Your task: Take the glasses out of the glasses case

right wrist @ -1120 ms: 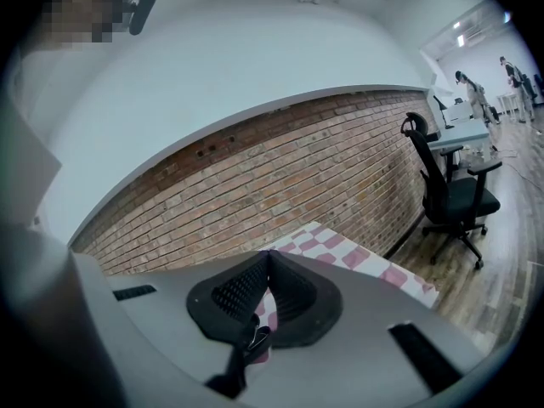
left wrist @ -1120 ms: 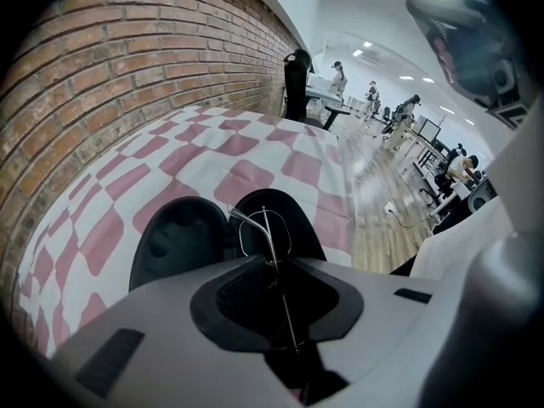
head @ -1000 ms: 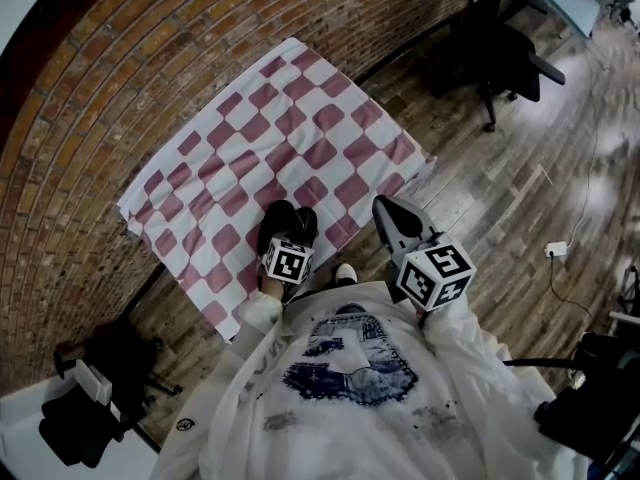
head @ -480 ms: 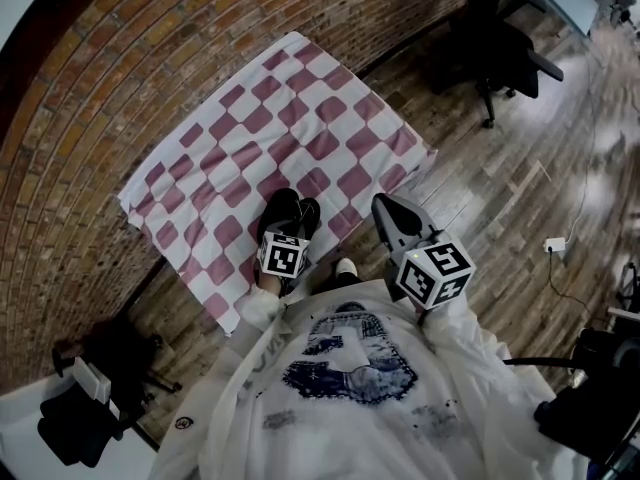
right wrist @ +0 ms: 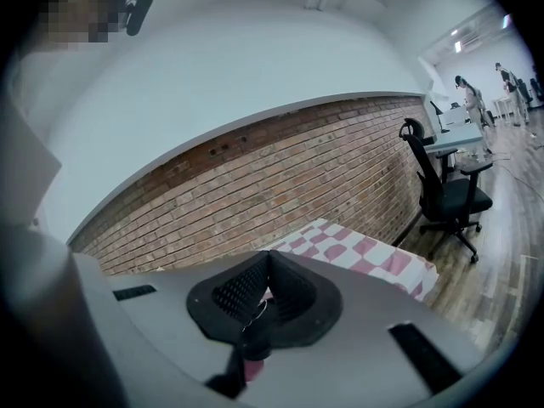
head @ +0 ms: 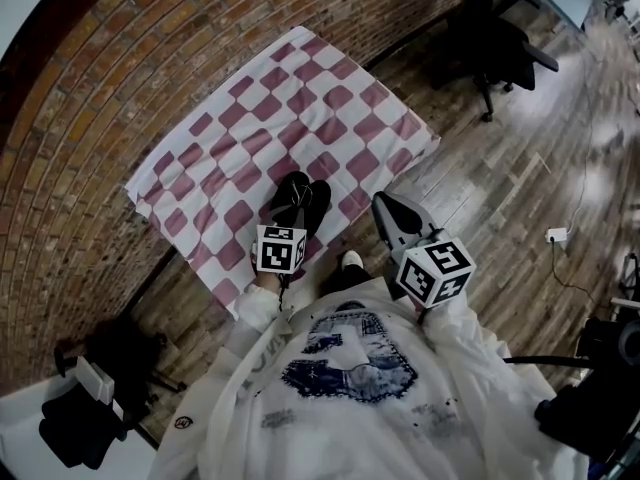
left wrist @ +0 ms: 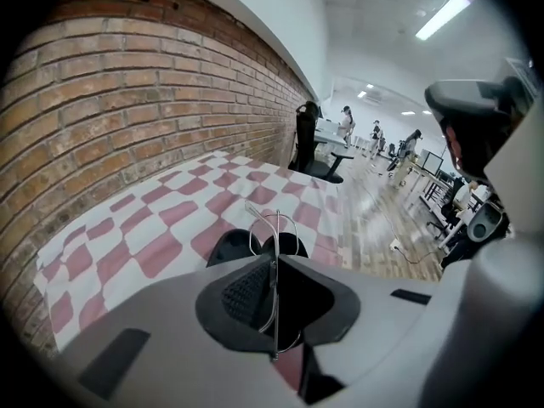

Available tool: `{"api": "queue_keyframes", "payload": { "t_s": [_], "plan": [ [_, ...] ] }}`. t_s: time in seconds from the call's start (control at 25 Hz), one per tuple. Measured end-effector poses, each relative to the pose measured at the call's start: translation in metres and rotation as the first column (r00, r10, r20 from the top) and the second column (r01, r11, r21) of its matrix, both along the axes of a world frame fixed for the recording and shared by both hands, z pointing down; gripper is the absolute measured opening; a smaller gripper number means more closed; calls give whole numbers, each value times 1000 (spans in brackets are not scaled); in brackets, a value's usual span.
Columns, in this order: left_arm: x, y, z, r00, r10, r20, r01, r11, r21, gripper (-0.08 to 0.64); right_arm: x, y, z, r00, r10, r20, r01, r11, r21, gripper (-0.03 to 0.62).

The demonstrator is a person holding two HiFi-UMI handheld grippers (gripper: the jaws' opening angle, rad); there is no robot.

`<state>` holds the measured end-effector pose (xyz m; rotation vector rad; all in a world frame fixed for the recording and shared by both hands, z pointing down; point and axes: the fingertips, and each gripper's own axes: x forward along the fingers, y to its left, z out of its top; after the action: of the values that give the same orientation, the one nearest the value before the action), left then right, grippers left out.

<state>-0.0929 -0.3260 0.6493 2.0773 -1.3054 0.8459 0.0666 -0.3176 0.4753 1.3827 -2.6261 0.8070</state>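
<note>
The black glasses case [head: 318, 200] lies open on the pink-and-white checked cloth [head: 270, 108], near its front edge. My left gripper [head: 290, 220] hangs just above the case. In the left gripper view its jaws [left wrist: 274, 266] have closed within the last second and are shut on the thin wire-frame glasses [left wrist: 274, 232], which stand edge-on and stick up past the tips. The two dark case halves [left wrist: 231, 246] show below them. My right gripper [head: 393, 220] is off the cloth's front right edge, shut with nothing in it [right wrist: 265, 266].
A brick wall [head: 120, 58] runs behind the cloth. A black office chair [head: 495, 48] stands at the back right on the wooden floor. A plug and cable [head: 557, 235] lie at the right, dark gear [head: 80, 418] at the lower left. The person's shoe [head: 350, 260] is between the grippers.
My left gripper has lifted off the open case towards me, with the glasses between its jaws. The case stays on the cloth. The right gripper looks much the same.
</note>
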Motion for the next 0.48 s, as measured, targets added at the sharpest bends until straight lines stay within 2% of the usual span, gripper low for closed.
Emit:
{"api": "queue_keyframes", "payload": {
  "t_s": [0.28, 0.48],
  "plan": [
    [-22, 38, -44, 999, -8, -43, 12, 996, 91, 37, -27, 48, -11, 1000, 9, -6, -9, 1000, 25, 14],
    [-36, 67, -82, 997, -10, -78, 25, 983, 183, 37, -42, 83, -17, 999, 34, -7, -34, 998, 53, 14]
  ]
}}
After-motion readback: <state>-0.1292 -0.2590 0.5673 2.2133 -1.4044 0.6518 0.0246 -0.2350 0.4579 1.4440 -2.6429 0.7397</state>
